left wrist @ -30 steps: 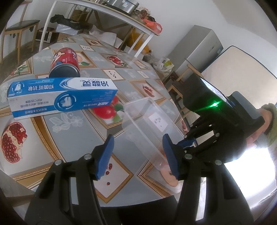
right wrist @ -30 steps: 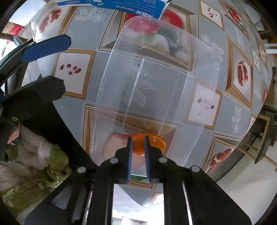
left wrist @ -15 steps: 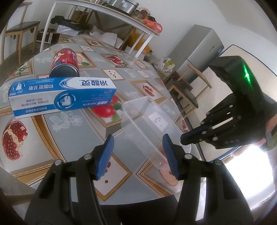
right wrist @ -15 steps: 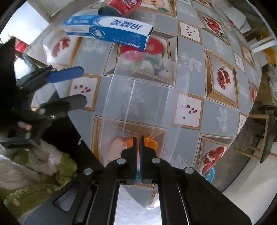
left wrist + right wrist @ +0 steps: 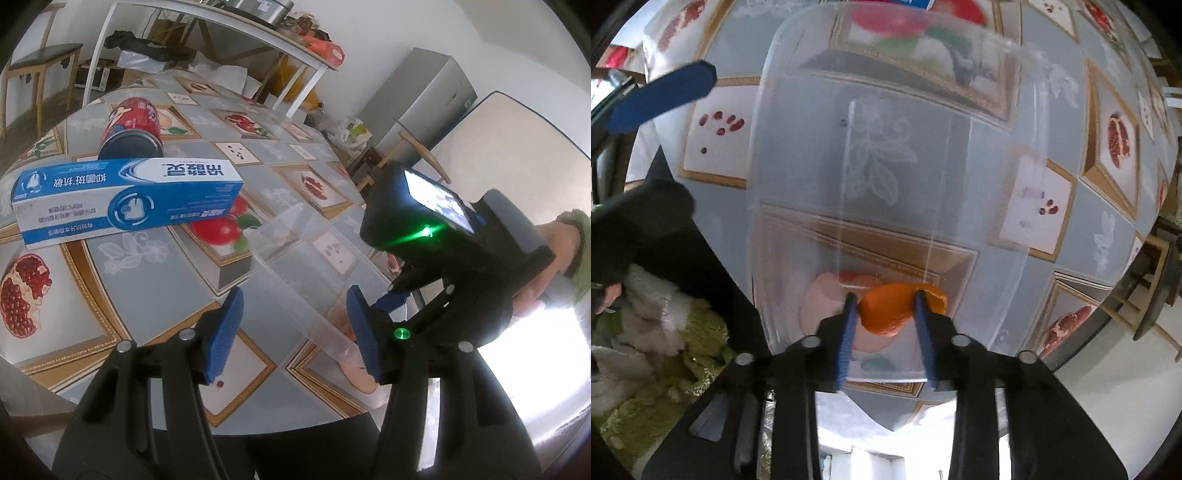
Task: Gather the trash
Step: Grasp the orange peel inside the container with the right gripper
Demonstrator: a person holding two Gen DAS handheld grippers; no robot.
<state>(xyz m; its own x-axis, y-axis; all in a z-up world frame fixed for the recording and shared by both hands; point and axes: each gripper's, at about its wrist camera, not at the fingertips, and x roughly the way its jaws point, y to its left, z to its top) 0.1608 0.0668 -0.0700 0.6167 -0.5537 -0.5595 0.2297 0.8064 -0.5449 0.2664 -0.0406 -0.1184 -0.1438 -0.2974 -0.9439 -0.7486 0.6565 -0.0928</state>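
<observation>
A clear plastic container (image 5: 886,147) lies on the patterned table (image 5: 110,295), with a piece of orange peel (image 5: 886,312) at its near end. My right gripper (image 5: 884,295) points steeply down into the container. Its jaws are opening with the peel between them, and the pads do not clamp it. My left gripper (image 5: 293,332) stands open and empty just left of the container (image 5: 295,258); one of its blue fingers (image 5: 661,96) shows in the right wrist view. A blue toothpaste box (image 5: 125,201) and a red can (image 5: 133,125) lie further back on the table.
The table edge runs close below both grippers. A hand in a green fuzzy sleeve (image 5: 576,251) holds the right tool. Wooden chairs (image 5: 406,155), a white shelf table (image 5: 221,33), a grey fridge (image 5: 424,103) and a mattress (image 5: 517,158) stand beyond the table.
The right gripper lifted away from the container with jaws fully shut, then dropped back in and parted its jaws around the orange peel. The left gripper, box and can stayed put.
</observation>
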